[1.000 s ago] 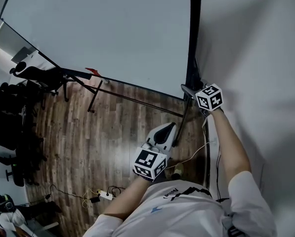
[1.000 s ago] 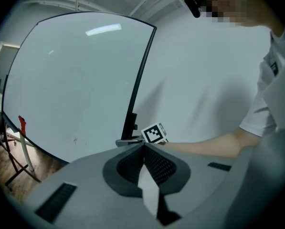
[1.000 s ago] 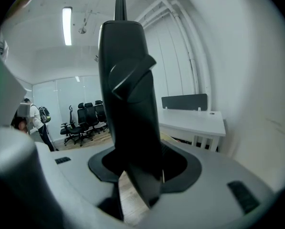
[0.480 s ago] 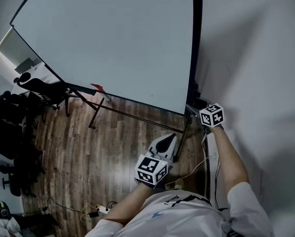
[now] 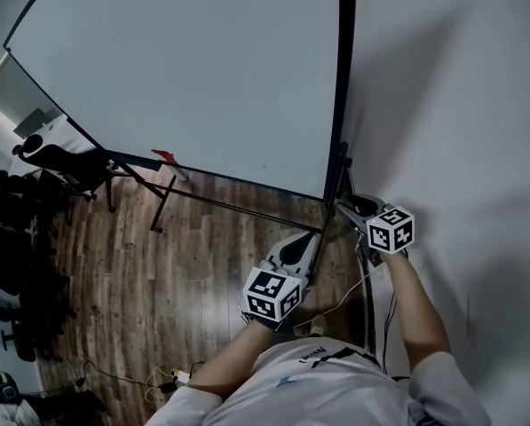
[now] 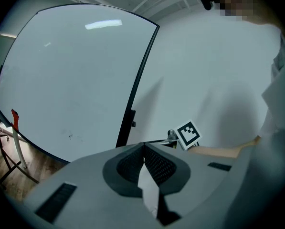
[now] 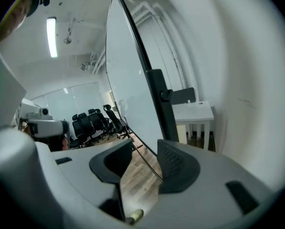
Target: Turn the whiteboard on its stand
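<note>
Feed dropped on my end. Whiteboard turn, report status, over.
Left hand-held gripper shut, empty. Right hand-held gripper closing, nothing between jaws, beside whiteboard. Board ungripped on stand. Chairs far left.

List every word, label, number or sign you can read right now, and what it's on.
Nothing reads clearly.
Shirt print: too small to read.
Whiteboard: blank, no writing.
Left marker cube on left hand-held gripper: square codes, no letters.
Right marker cube on right hand-held gripper, jaws closing with nothing between them: square codes, no letters.
</note>
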Demonstrator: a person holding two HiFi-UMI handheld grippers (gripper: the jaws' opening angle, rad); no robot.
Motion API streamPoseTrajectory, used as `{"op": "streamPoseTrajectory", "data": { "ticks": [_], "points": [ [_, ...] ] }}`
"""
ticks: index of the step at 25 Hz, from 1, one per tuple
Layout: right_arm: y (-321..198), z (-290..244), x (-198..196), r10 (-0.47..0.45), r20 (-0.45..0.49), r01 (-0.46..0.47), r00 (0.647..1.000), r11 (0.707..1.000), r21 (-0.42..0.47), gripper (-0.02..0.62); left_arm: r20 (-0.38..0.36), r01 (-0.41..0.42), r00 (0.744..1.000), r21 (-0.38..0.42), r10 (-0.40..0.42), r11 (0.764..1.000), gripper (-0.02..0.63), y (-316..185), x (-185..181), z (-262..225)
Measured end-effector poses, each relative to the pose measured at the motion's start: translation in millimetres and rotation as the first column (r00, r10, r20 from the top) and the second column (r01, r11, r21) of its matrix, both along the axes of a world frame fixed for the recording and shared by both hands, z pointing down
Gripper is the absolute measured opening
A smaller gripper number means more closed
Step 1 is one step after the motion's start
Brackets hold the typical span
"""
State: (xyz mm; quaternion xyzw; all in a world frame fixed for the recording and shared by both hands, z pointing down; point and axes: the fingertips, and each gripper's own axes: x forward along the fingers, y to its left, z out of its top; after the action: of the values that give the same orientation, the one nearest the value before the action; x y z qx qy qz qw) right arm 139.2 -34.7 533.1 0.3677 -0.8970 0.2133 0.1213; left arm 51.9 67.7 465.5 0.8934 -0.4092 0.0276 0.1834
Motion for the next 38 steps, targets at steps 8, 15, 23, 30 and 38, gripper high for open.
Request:
{"op": "streamPoseTrajectory", "data": {
  "ticks": [8,15,23,30,38],
  "points": [
    [53,-83,-27,-0.029,0.082,0.019,0.996,0.993,0.118,0.136,-0.007,0.018,1.0,0.023,-0.018,1.0,0.012,13,1,-30],
    [87,-138,-40,-0.031,0.148,-0.001,0.988,0.979,0.205,0.083,-0.013,0.015,1.0,0.073,-0.014,0.997,0.012,29,6,-61],
    [119,-176,-40,-0.034,0.175,-0.017,0.984,0.96,0.279,0.04,-0.033,0.044,0.999,0.128,-0.04,0.991,0.012,41,5,-92],
    [127,-162,-40,-0.005,0.178,-0.036,0.984,0.974,0.225,0.032,-0.017,0.068,0.998,0.166,-0.066,0.984,0.012,44,5,-99],
    [127,-155,-37,0.016,0.175,-0.056,0.985,0.973,0.226,0.014,-0.011,0.077,0.997,0.163,-0.076,0.984,0.012,41,6,-91]
  ]
}}
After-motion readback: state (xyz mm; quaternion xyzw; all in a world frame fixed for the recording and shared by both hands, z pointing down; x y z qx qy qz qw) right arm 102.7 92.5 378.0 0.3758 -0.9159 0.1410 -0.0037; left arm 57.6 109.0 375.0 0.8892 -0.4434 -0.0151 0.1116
